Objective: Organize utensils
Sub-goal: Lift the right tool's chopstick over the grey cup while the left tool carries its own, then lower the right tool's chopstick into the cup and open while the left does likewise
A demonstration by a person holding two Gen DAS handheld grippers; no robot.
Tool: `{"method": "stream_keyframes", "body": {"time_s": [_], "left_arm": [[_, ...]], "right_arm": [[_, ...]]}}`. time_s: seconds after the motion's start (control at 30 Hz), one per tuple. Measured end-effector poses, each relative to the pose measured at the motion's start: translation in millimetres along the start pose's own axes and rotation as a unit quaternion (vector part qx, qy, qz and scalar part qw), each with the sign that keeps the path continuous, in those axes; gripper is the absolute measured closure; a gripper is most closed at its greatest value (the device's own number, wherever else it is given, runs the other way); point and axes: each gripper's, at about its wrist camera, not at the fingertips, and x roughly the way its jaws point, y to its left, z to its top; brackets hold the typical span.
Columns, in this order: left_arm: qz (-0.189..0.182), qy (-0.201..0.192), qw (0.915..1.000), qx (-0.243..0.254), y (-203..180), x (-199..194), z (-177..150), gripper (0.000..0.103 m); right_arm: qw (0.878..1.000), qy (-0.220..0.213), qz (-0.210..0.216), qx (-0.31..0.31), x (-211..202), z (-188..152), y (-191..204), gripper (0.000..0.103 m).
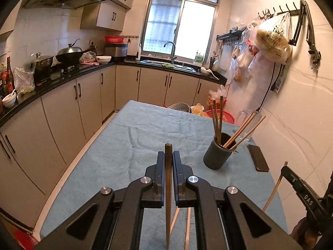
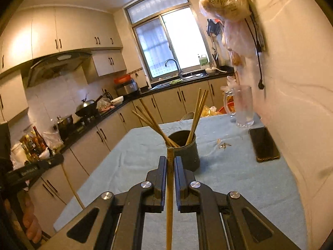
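dark round metal holder (image 2: 184, 153) w/ wooden chopsticks (image 2: 198, 112) on blue cloth; black phone (image 2: 264, 144), glass mug (image 2: 242, 106) beyond it. left gripper (image 1: 168, 156) & right gripper (image 2: 170, 161) each clamped tight on one chopstick, short of holder.

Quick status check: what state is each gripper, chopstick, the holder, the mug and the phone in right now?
Left gripper: shut on dark chopstick.
Right gripper: shut on light chopstick.
Holder: upright on the cloth, several chopsticks standing in it.
Loose chopsticks: lying on the cloth, below the left gripper.
Glass mug: upright, looks empty.
Phone: flat, screen dark.
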Motion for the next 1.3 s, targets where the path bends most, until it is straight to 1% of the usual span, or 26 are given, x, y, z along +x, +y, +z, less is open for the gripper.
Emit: {"method": "stream_keyframes", "body": {"time_s": [0.13, 0.23, 0.3, 0.43, 0.5, 0.57, 0.67, 0.8, 0.9, 0.97, 1.03, 1.1, 1.17, 1.23, 1.3], "left_arm": [[-0.004, -0.013, 0.9999, 0.003, -3.1, -13.5, 1.5, 0.096], [-0.01, -0.027, 0.9996, 0.008, -8.8, -22.8, 5.6, 0.096], [-0.02, -0.034, 0.9992, 0.008, -14.2, -27.9, 10.7, 0.096], [-0.036, -0.046, 0.9981, 0.018, -27.5, -30.4, 23.4, 0.096], [-0.048, -0.052, 0.9974, 0.018, -32.6, -29.9, 30.0, 0.096], [-0.048, -0.062, 0.9968, 0.018, -38.1, -29.0, 37.0, 0.096], [-0.058, -0.071, 0.9955, 0.021, -50.0, -22.9, 51.2, 0.096], [-0.056, -0.087, 0.9938, 0.04, -71.9, -8.0, 70.0, 0.096], [-0.07, -0.095, 0.9921, 0.041, -85.3, 5.5, 86.9, 0.096], [-0.074, -0.1, 0.9915, 0.037, -92.6, 14.1, 97.4, 0.096], [-0.084, -0.107, 0.9902, 0.032, -98.3, 23.0, 106.8, 0.096], [-0.078, -0.112, 0.9902, 0.029, -105.1, 34.6, 117.8, 0.096], [-0.08, -0.118, 0.9895, 0.023, -109.9, 43.4, 124.8, 0.096], [-0.08, -0.124, 0.9887, 0.024, -116.0, 49.7, 128.7, 0.096], [-0.089, -0.132, 0.987, 0.023, -122.0, 56.6, 132.2, 0.096]], "right_arm": [[1.0, -0.005, 0.002, 0.013, -4.5, -0.3, -4.4, 0.095], [1.0, -0.023, 0.006, 0.015, -16.6, 2.4, -3.2, 0.095], [0.999, -0.034, -0.003, 0.01, -20.5, 5.4, -3.2, 0.095], [0.998, -0.055, -0.002, 0.013, -27.0, 15.4, -6.5, 0.095], [0.998, -0.065, -0.008, 0.016, -29.7, 19.3, -8.0, 0.095], [0.997, -0.077, -0.008, 0.02, -33.9, 26.8, -10.4, 0.095], [0.995, -0.1, -0.01, 0.021, -39.6, 38.5, -13.0, 0.095], [0.992, -0.122, -0.004, 0.023, -38.4, 62.7, -17.3, 0.095], [0.991, -0.136, -0.002, 0.021, -34.0, 80.5, -15.9, 0.095], [0.989, -0.149, -0.003, 0.018, -27.4, 92.9, -13.6, 0.095], [0.987, -0.158, -0.004, 0.014, -20.6, 102.4, -9.3, 0.095], [0.986, -0.166, -0.008, 0.007, -13.7, 110.9, -4.6, 0.095], [0.984, -0.175, -0.018, -0.004, -3.3, 119.7, 1.2, 0.095], [0.984, -0.177, -0.018, -0.009, 7.2, 127.5, 3.8, 0.095], [0.983, -0.183, -0.016, -0.007, 14.7, 133.0, 3.8, 0.095]]}}
